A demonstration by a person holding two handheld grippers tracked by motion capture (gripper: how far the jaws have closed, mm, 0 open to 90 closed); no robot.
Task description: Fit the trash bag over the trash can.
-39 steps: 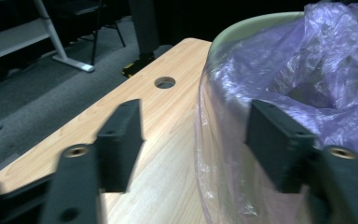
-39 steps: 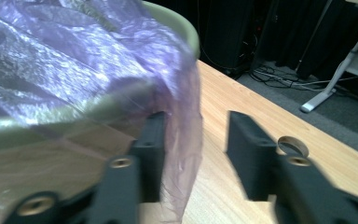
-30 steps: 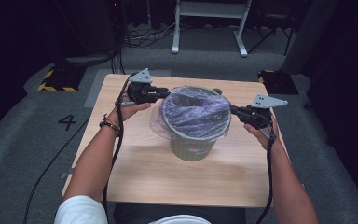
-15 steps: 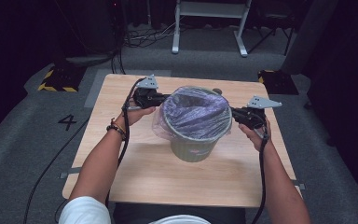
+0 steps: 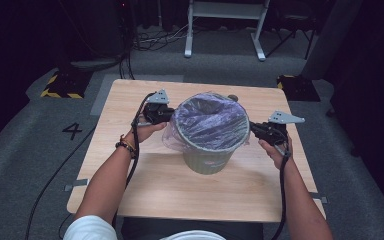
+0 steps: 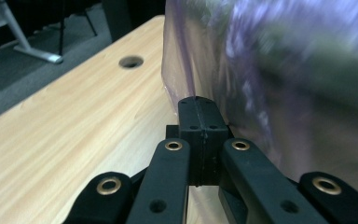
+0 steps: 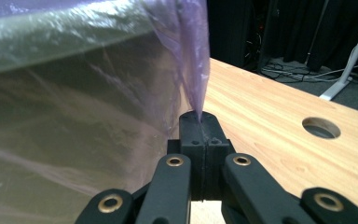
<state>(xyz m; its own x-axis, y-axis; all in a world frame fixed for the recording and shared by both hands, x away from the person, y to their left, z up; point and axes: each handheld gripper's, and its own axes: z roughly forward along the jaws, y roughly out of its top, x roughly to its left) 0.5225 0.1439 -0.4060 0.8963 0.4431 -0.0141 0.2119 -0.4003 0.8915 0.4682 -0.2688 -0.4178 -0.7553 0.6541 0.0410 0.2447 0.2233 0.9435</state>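
Bright tabletop, dark surroundings, close-up blur

Bin liner (image 5: 209, 122): translucent purple, glossy, pale lilac where overhang drapes. Bin (image 5: 207, 161): dull grey-green, small pink mark near base. Counter (image 5: 180, 190): light wood grain, pale tan. Left gripper (image 5: 169, 114), right gripper (image 5: 254, 130): black bodies, grey top plates, brass-coloured rivets. Floor (image 5: 35, 165): grey carpet, black "4". Floor blocks (image 5: 60, 86): black-and-yellow hazard stripes.

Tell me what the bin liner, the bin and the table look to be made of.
Bin liner: thin, glossy, see-through purple plastic film; it wrinkles and the bin shows through it.
Bin: matte grey-green, probably moulded plastic; the liner hides detail.
Table: light wood or wood-look laminate with visible grain, satin finish.
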